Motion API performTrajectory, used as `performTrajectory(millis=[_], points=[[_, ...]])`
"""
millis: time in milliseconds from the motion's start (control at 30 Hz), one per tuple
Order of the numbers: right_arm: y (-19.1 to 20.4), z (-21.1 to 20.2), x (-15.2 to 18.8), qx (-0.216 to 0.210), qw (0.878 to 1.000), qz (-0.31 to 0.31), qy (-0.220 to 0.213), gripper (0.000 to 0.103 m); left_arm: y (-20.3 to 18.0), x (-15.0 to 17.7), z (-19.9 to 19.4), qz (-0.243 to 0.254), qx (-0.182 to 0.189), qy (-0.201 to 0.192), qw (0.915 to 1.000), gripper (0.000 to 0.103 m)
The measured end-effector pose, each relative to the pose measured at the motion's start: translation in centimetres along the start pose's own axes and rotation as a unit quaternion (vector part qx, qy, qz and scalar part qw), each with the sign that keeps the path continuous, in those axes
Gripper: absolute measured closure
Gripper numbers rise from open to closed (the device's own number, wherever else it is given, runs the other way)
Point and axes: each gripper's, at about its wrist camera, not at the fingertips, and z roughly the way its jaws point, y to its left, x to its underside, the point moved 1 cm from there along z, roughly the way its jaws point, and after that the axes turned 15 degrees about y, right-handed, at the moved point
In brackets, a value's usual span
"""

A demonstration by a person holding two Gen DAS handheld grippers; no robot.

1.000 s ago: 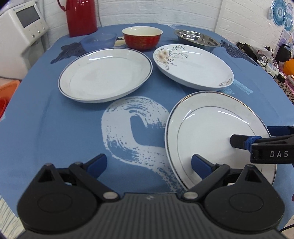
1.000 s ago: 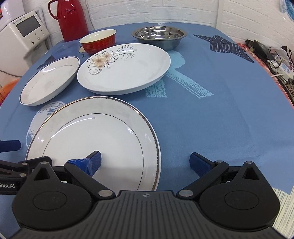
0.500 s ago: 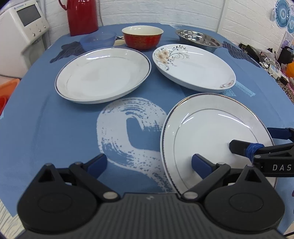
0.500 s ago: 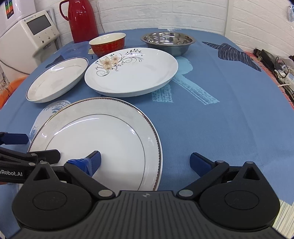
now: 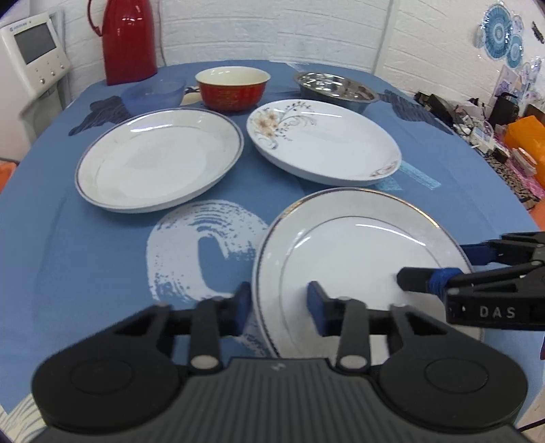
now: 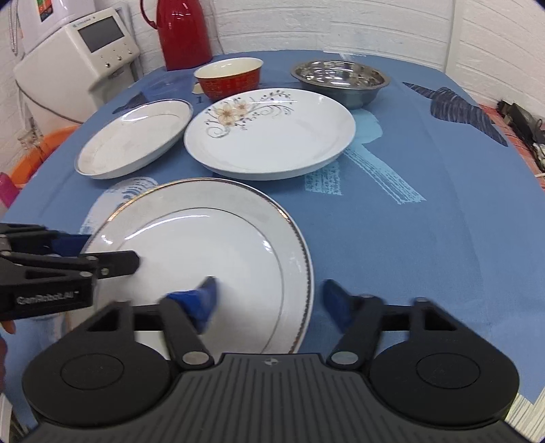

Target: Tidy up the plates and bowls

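A white gold-rimmed plate (image 5: 357, 252) (image 6: 211, 245) lies nearest on the blue table. My left gripper (image 5: 279, 303) (image 6: 102, 254) is drawn in on its left rim, one finger outside the edge and one on the plate. My right gripper (image 6: 269, 298) (image 5: 442, 269) straddles the right rim, partly narrowed but still open and blurred. Behind lie a blue-rimmed plate (image 5: 160, 163) (image 6: 136, 136) and a floral plate (image 5: 323, 146) (image 6: 272, 136). Farther back stand a red bowl (image 5: 233, 87) (image 6: 228, 78), a steel bowl (image 5: 335, 90) (image 6: 340, 80) and a clear blue bowl (image 5: 153, 93).
A red thermos (image 5: 127, 37) (image 6: 185, 30) stands at the table's far edge. A white appliance (image 5: 30, 58) (image 6: 92, 51) sits off the table to the left. Cables and clutter (image 5: 494, 136) line the right side. Blue cloth (image 5: 68, 255) shows at front left.
Both grippers have narrowed around the gold-rimmed plate's rim, the left far more than the right. Both cameras have risen a little and tilted up.
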Motion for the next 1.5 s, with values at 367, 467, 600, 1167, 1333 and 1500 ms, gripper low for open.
performTrajectory(millis=[367, 467, 600, 1167, 1333, 1500], points=[[2.4, -0.4, 0.8, -0.071, 0.996, 0.058, 0.022, 0.072, 3.8, 1.2, -2.4, -0.032, 0.01, 0.009, 0.9994, 0.089], [5.6, -0.1, 0.8, -0.095, 0.994, 0.046, 0.025, 0.07, 6.7, 2.8, -3.8, -0.045, -0.003, 0.013, 0.9989, 0.089], [10.3, 0.3, 0.2, -0.123, 0.992, 0.016, 0.034, 0.069, 10.7, 4.6, -5.6, -0.075, -0.028, 0.008, 0.9968, 0.088], [15.5, 2.1, -1.6, -0.101, 0.993, -0.052, 0.038, 0.062, 15.1, 5.0, -4.6, -0.091, -0.061, -0.02, 0.9938, 0.081], [13.8, 1.7, -2.5, -0.121, 0.991, -0.046, 0.038, 0.064, 16.4, 5.2, -5.3, -0.096, -0.043, -0.024, 0.9941, 0.049], [10.9, 1.4, -5.2, -0.11, 0.994, 0.009, 0.014, 0.063, 18.5, 3.5, -6.8, -0.107, -0.055, -0.049, 0.9915, 0.049]])
